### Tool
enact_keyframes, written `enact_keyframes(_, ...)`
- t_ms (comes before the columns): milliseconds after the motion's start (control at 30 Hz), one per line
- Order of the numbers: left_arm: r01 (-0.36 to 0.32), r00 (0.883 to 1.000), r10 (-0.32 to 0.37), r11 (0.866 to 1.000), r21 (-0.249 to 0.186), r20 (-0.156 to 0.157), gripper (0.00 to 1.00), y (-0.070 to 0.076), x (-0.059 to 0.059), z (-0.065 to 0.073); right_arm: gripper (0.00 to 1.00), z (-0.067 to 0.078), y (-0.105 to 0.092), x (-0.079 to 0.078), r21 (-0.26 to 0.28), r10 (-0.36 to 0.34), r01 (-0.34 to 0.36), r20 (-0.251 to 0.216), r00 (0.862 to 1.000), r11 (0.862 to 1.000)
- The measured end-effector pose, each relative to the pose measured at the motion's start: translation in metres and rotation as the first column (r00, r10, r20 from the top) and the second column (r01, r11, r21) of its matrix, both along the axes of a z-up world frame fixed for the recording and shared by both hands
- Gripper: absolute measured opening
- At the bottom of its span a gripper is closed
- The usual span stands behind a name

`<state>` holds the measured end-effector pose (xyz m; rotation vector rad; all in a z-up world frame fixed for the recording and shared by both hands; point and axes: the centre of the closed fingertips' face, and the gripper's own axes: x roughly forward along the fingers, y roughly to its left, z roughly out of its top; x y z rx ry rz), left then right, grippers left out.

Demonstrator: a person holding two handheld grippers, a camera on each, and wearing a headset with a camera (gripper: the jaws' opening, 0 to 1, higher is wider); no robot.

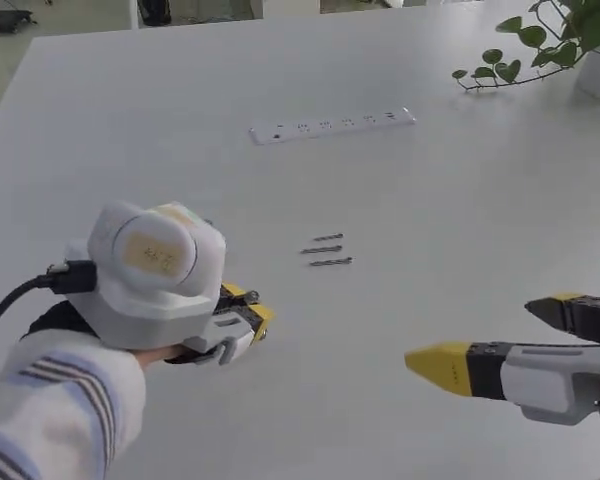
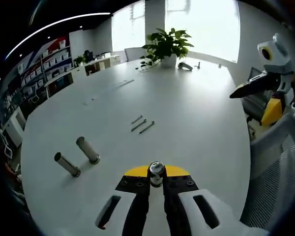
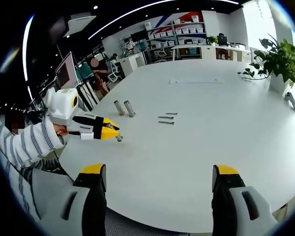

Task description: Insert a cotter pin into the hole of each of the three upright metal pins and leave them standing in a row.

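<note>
My left gripper [image 2: 156, 178] is shut on a short metal pin [image 2: 156, 169], whose round end shows between the yellow jaw tips. Two more metal pins [image 2: 88, 150] [image 2: 67, 164] stand upright on the white table to its left. Three thin cotter pins [image 1: 326, 250] lie side by side in mid-table, ahead of the left gripper [image 1: 248, 308]. My right gripper [image 1: 470, 333] hovers open at the lower right with nothing between its fingers. From the right gripper view, the left gripper [image 3: 110, 133] holds its pin [image 3: 118, 138] just over the table, near the two standing pins [image 3: 124, 107].
A white power strip [image 1: 332, 126] lies farther back on the table [image 1: 460, 200]. A potted plant [image 1: 550, 40] stands at the far right corner. Shelves, desks and a person [image 3: 96, 69] are beyond the table's far edge.
</note>
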<state>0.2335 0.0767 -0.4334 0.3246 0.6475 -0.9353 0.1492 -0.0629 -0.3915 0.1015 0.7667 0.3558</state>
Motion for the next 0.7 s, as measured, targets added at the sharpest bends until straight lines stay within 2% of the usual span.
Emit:
enact_keyframes(133,-0.009,1.0,0.009,1.0,-0.019,-0.018,0.05,-0.002,-0.004,-0.003,0.88,0.0,0.0,0.0,0.001,0.003,-0.003,-0.002,1.0,1.0)
enact_keyframes(333,0.003,1.0,-0.004,1.0,-0.015,-0.025,0.05,-0.005,-0.011,-0.01,0.88,0.003,0.0,0.004,-0.006,0.005,-0.005,0.006,1.0,1.0)
enact_keyframes(533,0.015,1.0,-0.015,1.0,-0.022,-0.021,0.05,-0.009,-0.015,-0.013,0.88,0.005,0.0,0.004,-0.007,0.005,-0.005,0.007,1.0,1.0)
enact_keyframes(700,0.036,0.999,-0.036,0.999,-0.009,-0.011,0.05,-0.013,-0.019,-0.019,0.88,0.003,-0.001,0.002,-0.008,-0.002,0.002,0.003,1.0,1.0)
